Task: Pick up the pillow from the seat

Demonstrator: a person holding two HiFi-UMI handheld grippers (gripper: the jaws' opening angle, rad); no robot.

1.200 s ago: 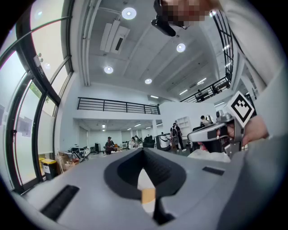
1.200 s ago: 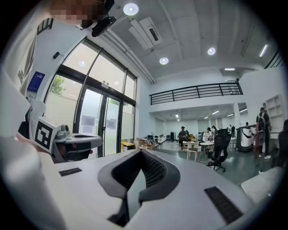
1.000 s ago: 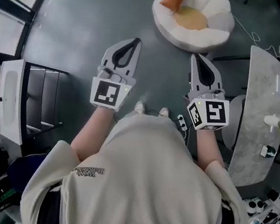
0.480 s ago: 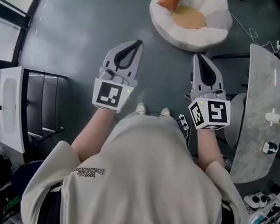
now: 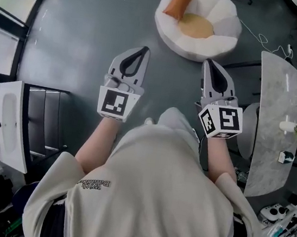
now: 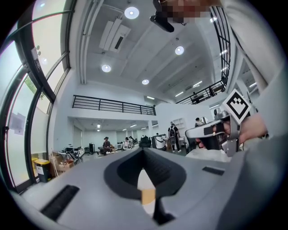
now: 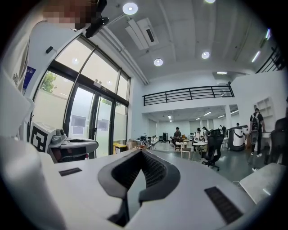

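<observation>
An orange pillow (image 5: 177,4) leans on the far left side of the round white cushioned seat (image 5: 223,13) on the grey floor, at the top of the head view. My left gripper (image 5: 145,49) and right gripper (image 5: 207,61) are held side by side in the air, pointing toward the seat and well short of it. Both are shut with nothing between their tips. In the left gripper view the jaws (image 6: 143,150) meet at the tip, and a small orange patch on white shows through the hole below. The right gripper (image 7: 141,152) has its jaws touching too.
A long pale stone-topped table (image 5: 270,132) with small items stands at the right, close to my right arm. A white cabinet (image 5: 11,118) and glass wall are at the left. A thin cable (image 5: 258,37) lies on the floor right of the seat.
The seat and pillow have slid a little lower and left in the head view as the person steps forward; a knee now covers the feet. Both grippers stay shut.
</observation>
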